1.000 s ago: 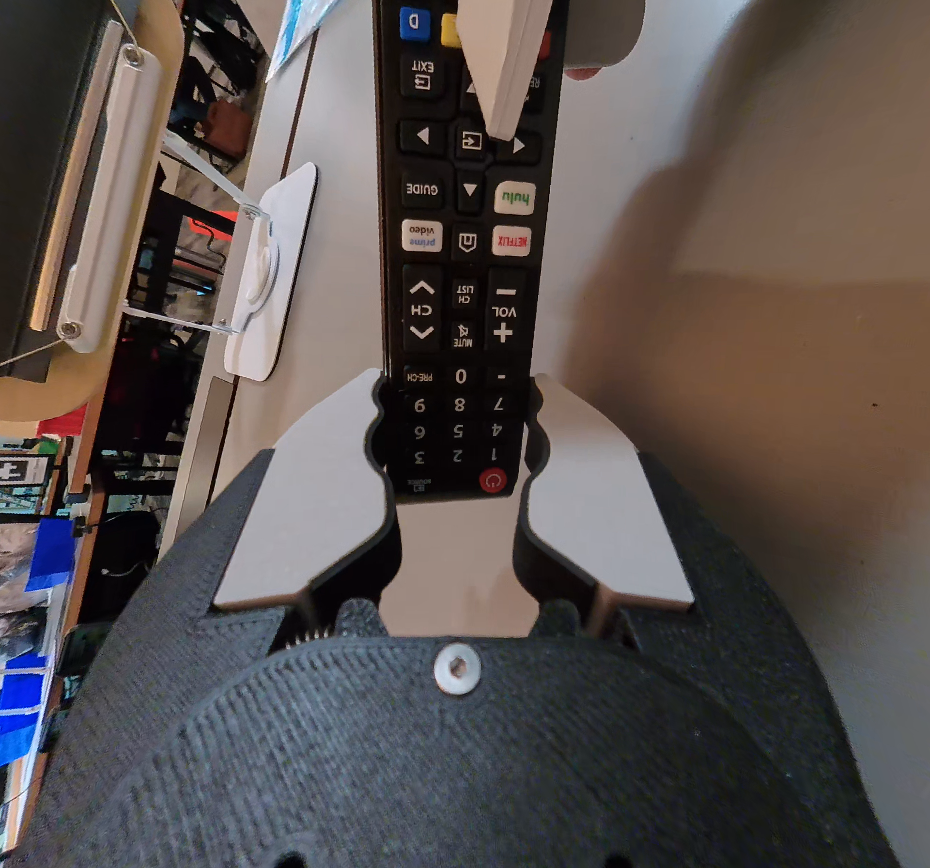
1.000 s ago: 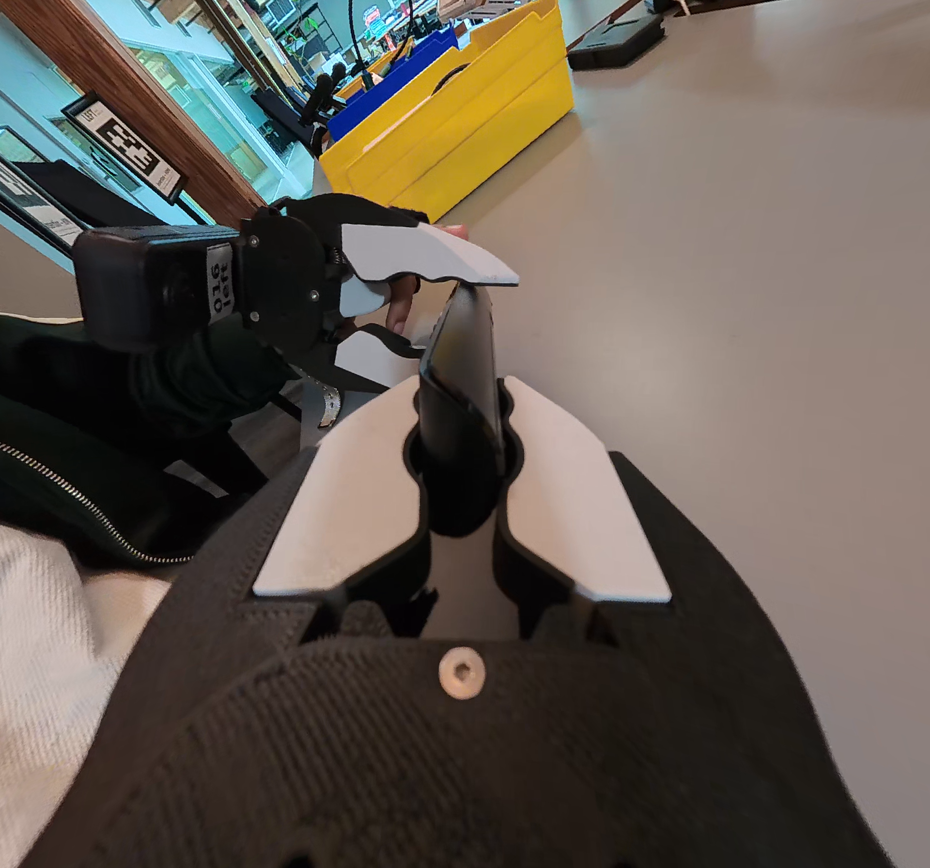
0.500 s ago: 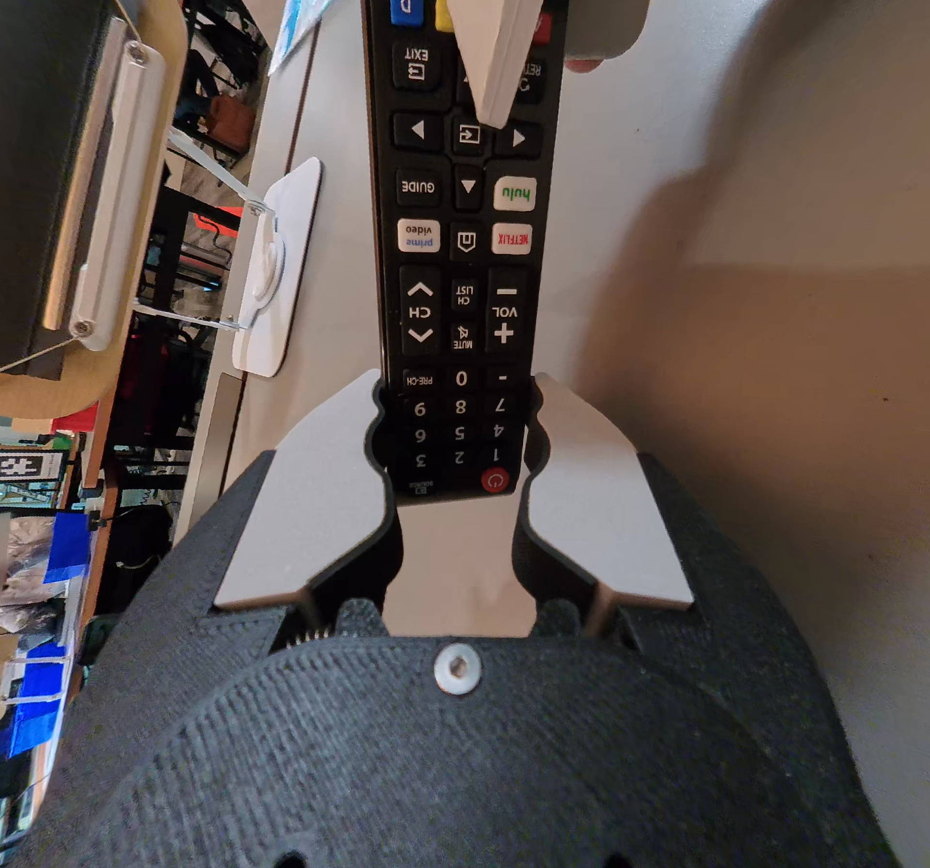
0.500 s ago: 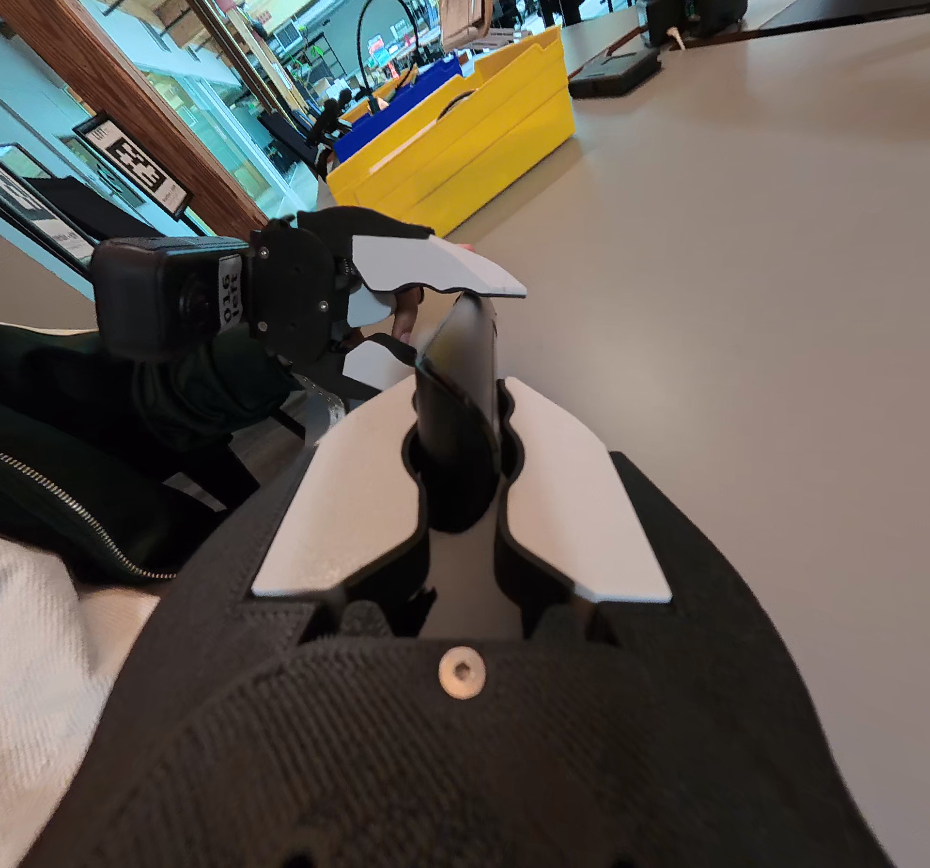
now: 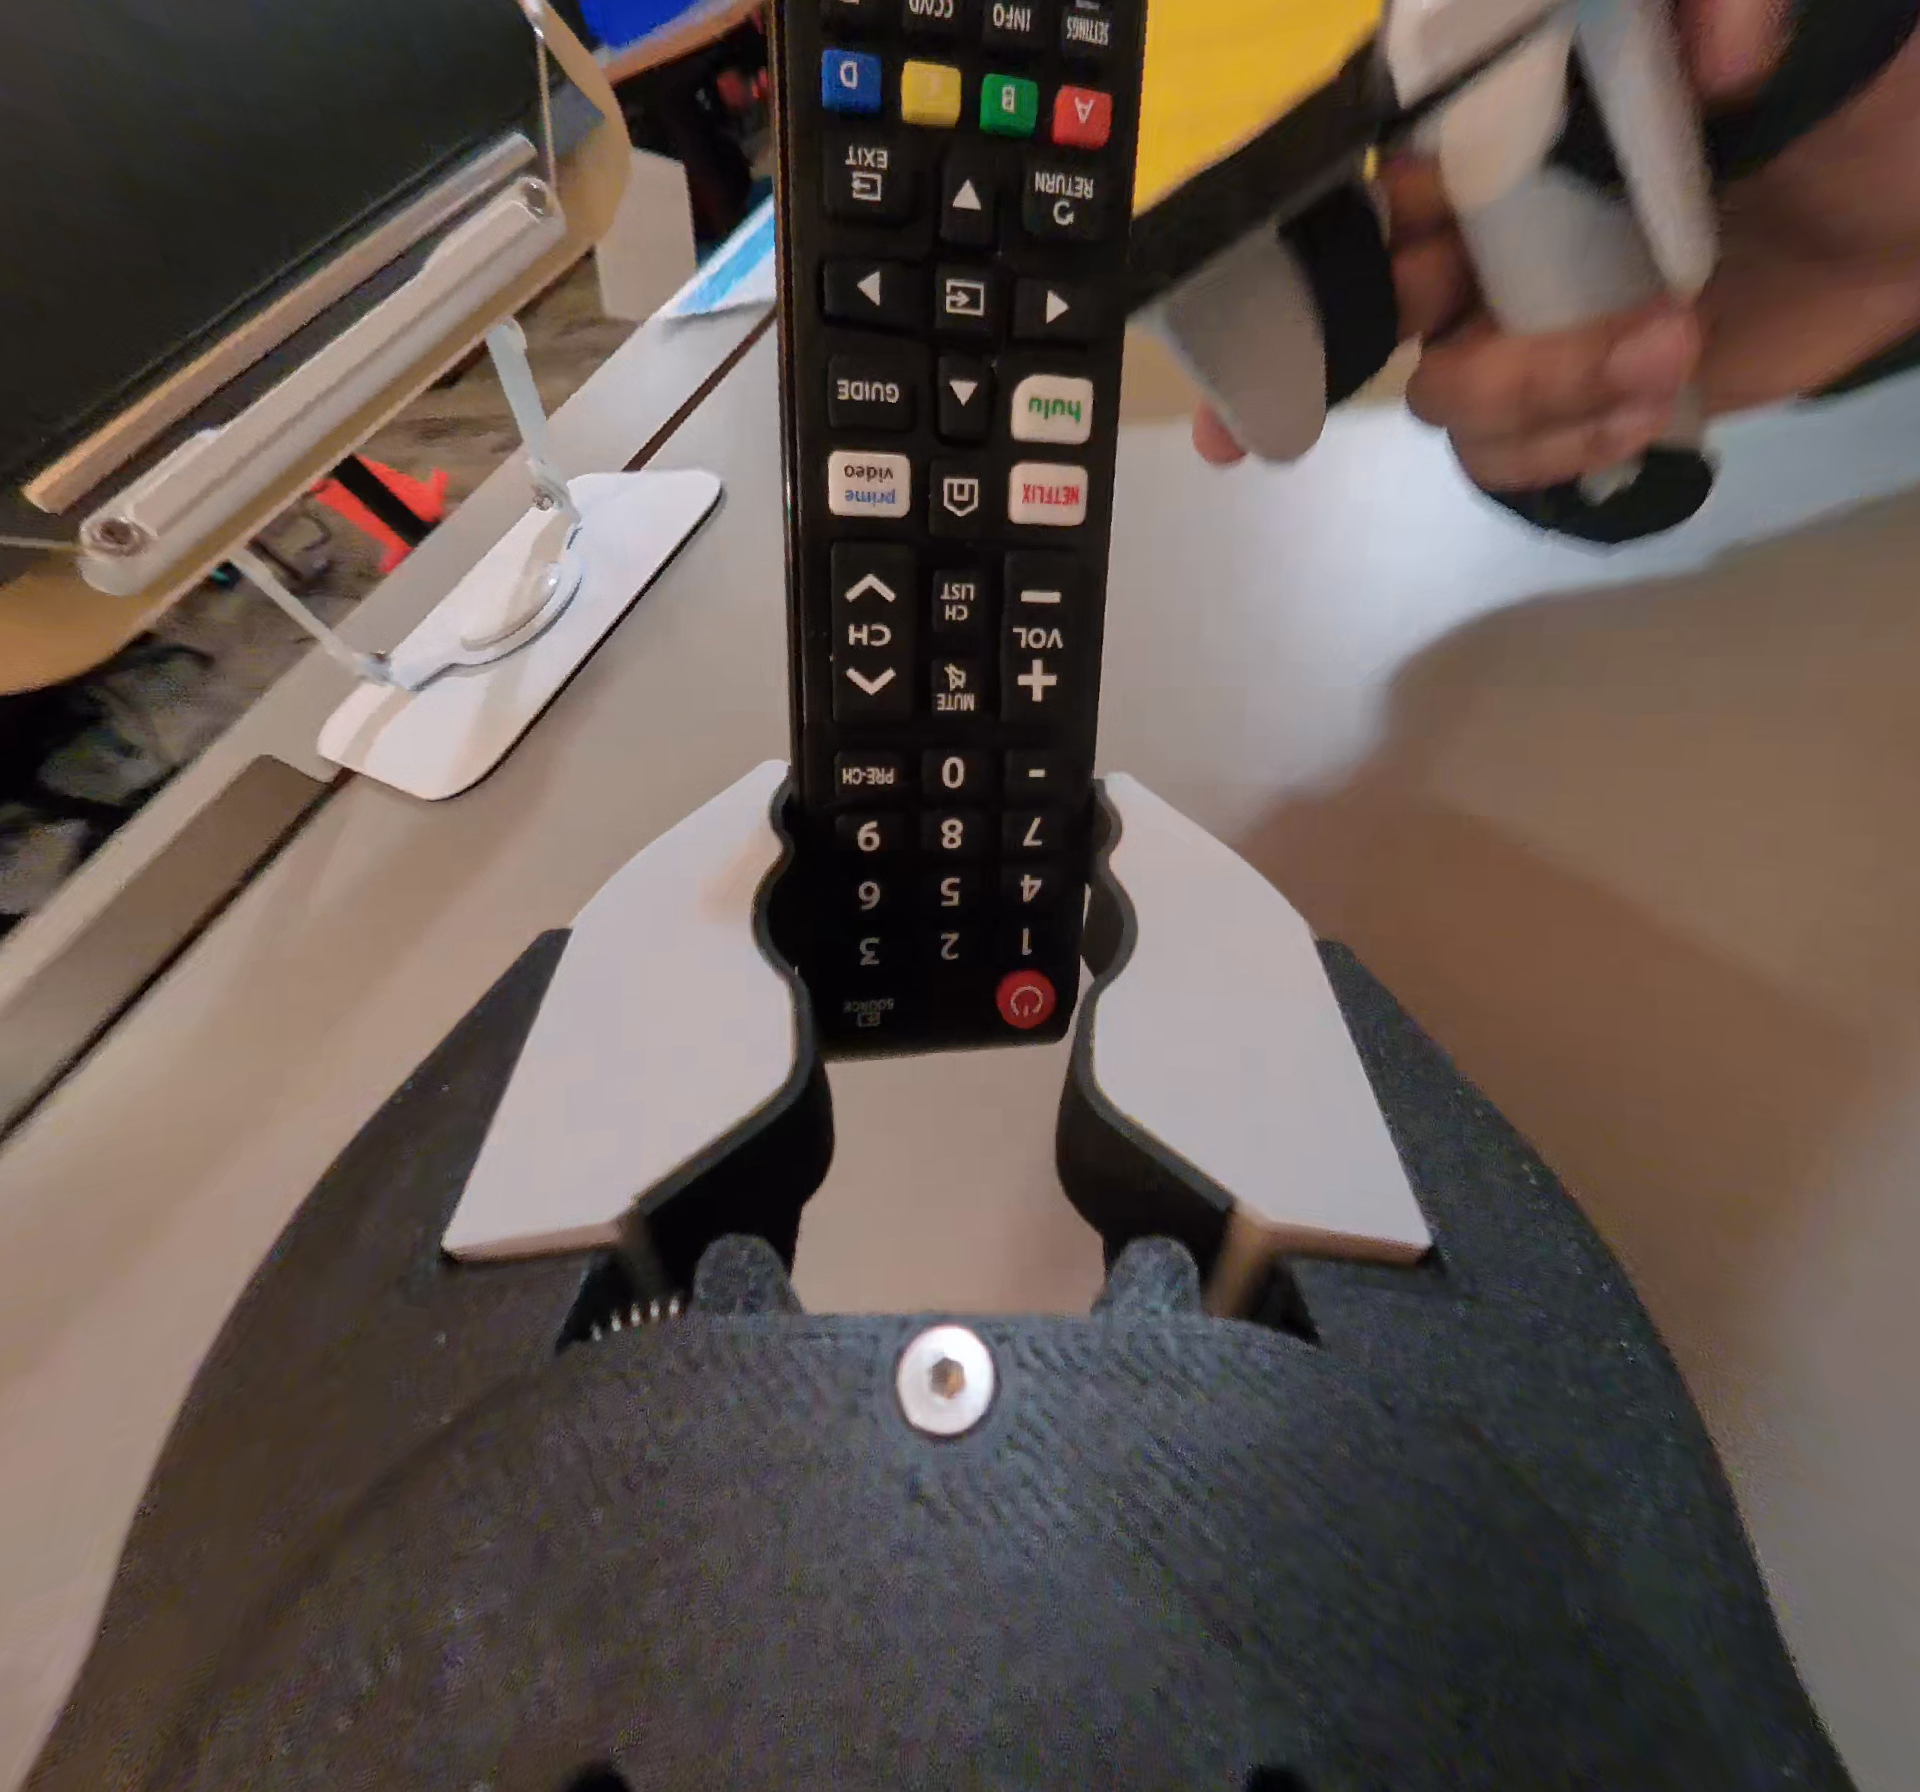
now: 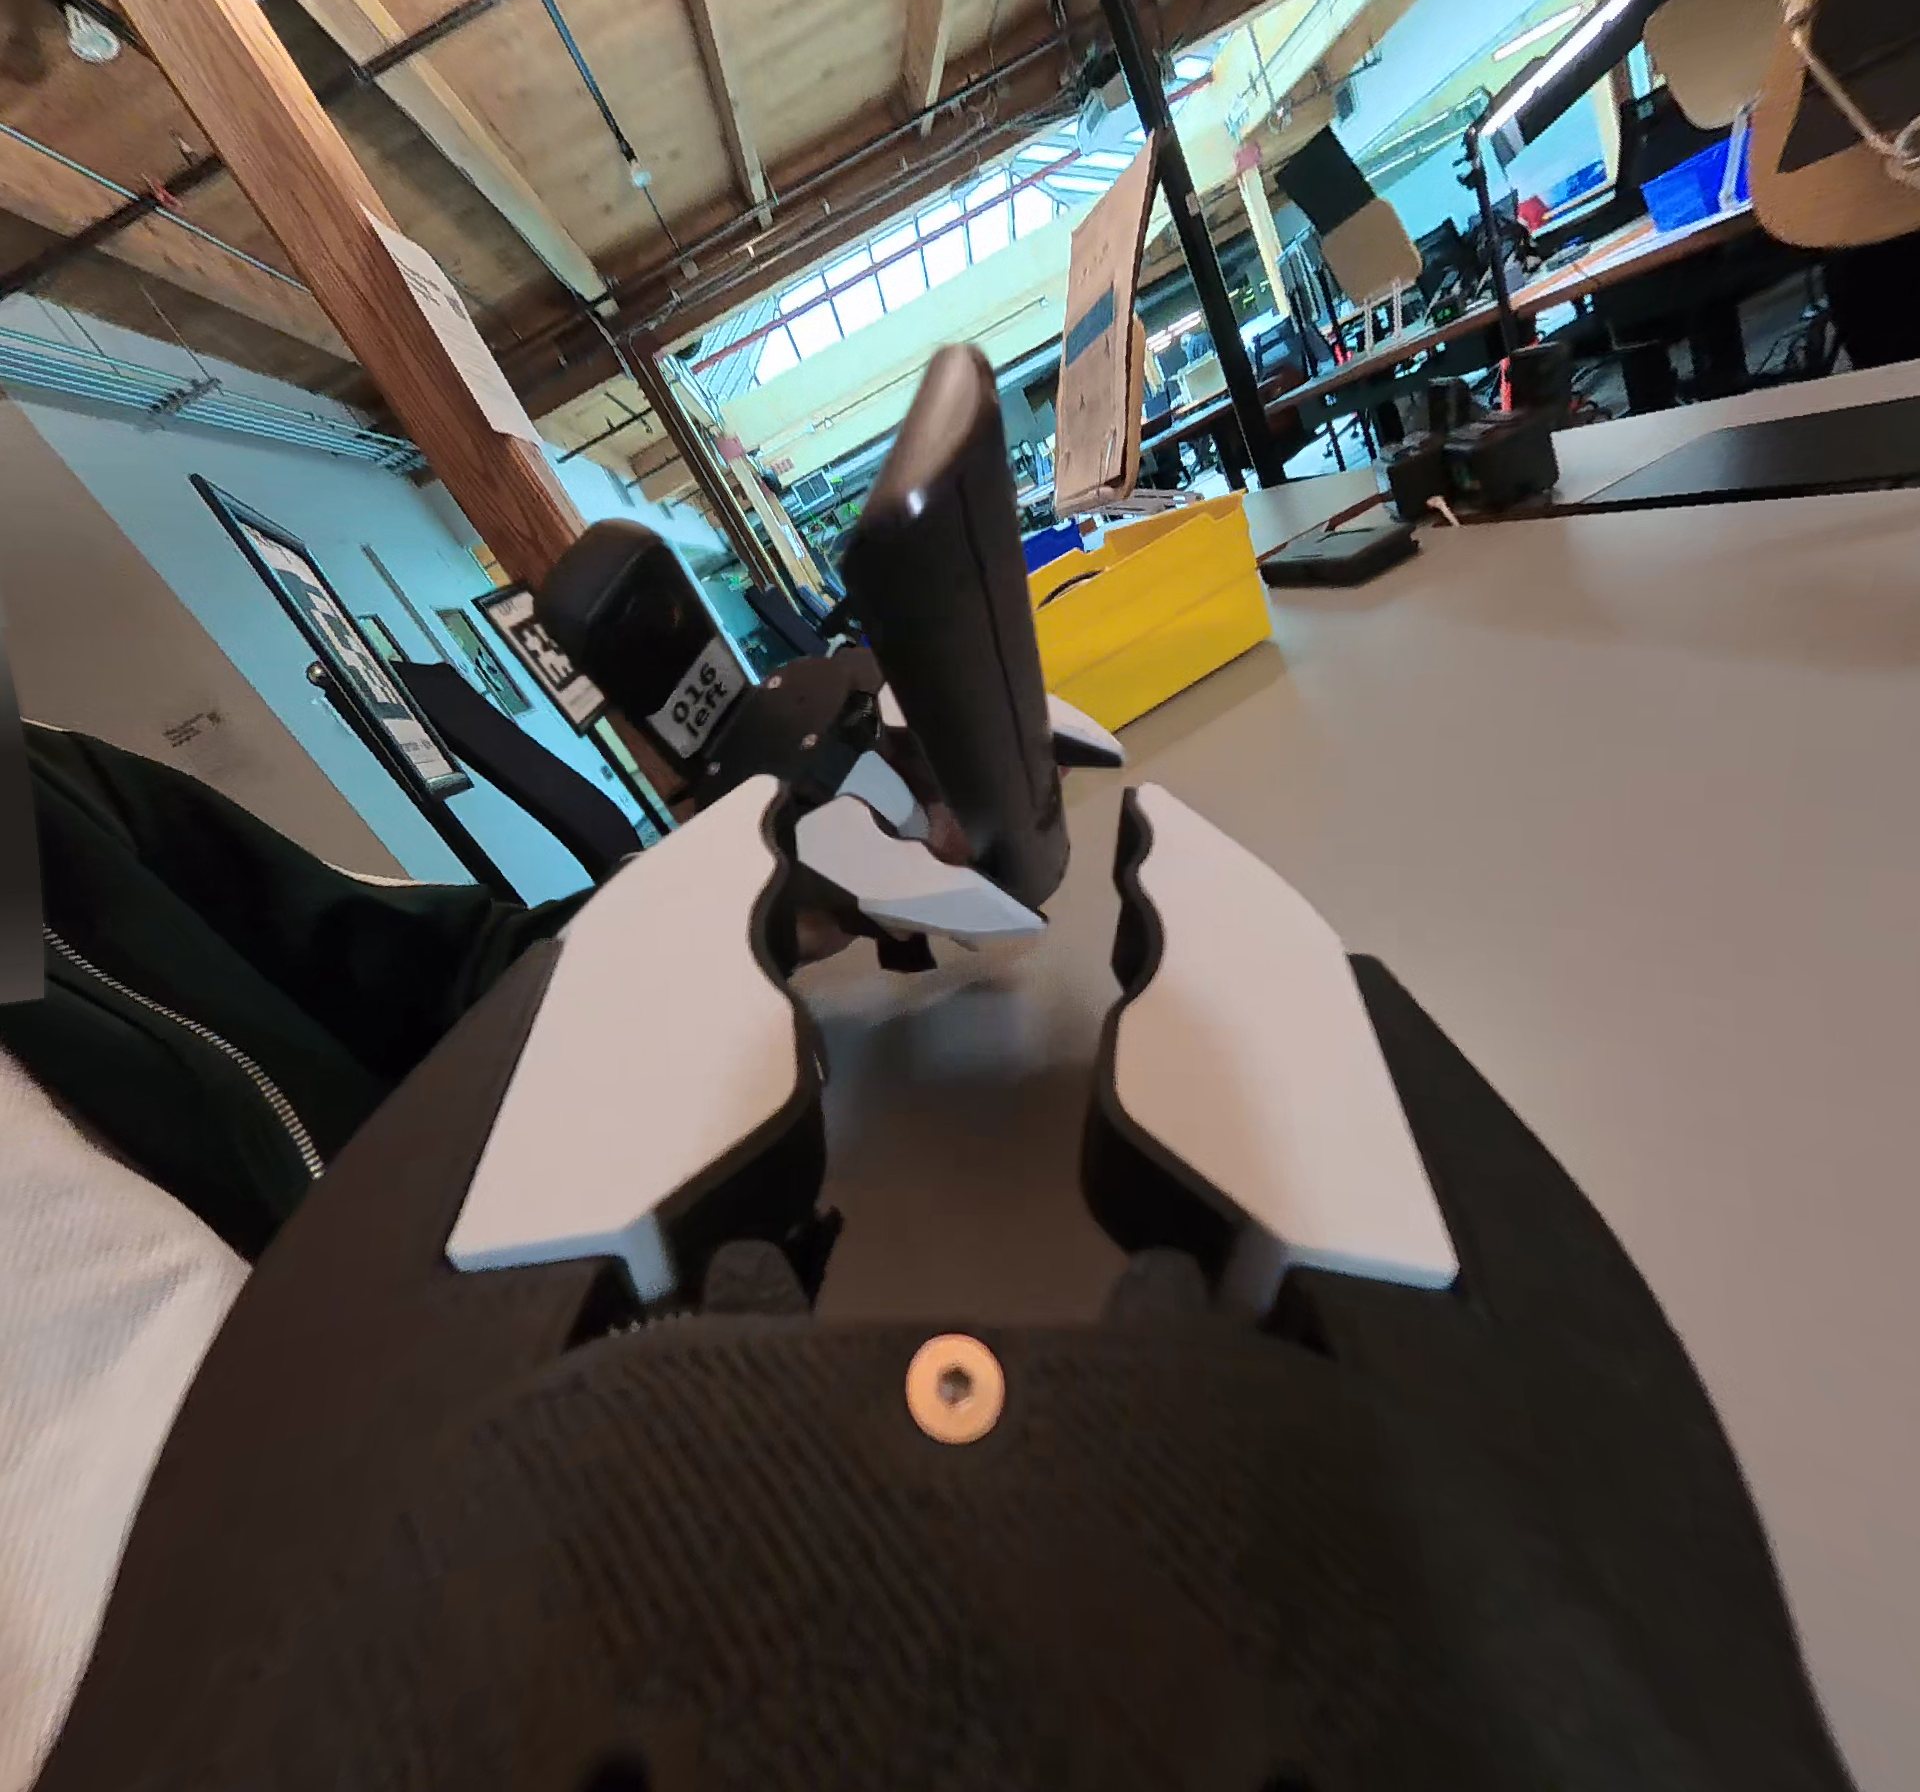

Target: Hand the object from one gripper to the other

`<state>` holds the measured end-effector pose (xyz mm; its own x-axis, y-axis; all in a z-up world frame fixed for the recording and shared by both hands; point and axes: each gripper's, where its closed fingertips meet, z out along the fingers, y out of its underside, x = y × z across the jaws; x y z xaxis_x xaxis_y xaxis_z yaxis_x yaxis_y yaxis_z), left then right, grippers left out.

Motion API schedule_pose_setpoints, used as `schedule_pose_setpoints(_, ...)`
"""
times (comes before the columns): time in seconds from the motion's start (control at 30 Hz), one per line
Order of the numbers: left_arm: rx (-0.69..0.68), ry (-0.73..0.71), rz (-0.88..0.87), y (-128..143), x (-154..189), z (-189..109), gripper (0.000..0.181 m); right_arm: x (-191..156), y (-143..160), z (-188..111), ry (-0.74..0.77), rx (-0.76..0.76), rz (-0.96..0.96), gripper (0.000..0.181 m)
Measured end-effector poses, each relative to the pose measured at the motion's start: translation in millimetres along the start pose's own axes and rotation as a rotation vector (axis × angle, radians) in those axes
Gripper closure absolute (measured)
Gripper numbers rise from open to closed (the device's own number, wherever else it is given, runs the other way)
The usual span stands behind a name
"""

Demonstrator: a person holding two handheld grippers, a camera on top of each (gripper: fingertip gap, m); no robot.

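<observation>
the left gripper clamps only the remote at its bottom end; the right gripper, spread empty beside it, offers no backup if the remote pivots.

Place: open-plan workshop or lab hall.
Ceiling: exposed timber joists, a heavy wooden post, a band of skylights.
Benches: long pale worktable; more rows of desks with monitors behind.
Storage: yellow parts bin, blue bins.
Walls: framed black-and-white marker boards.
</observation>
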<state>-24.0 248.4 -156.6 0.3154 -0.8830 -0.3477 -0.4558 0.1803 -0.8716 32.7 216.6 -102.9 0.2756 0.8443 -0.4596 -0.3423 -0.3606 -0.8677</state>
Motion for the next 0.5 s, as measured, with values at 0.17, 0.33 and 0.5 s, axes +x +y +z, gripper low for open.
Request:
schedule_pose_setpoints(0.17,0.191,0.125,-0.278,-21,-2,-10,0.130,4,2,0,0.004,-0.002,0.015,0.121)
schedule_pose_setpoints(0.33,0.357,0.285,-0.422,-42,8,-20,0.130,4,4,1,0.003,-0.013,0.011,0.121)
schedule_pose_setpoints(0.5,0.566,0.523,-0.573,-71,25,-38,0.131,4,6,2,-0.002,-0.019,0.012,0.121)
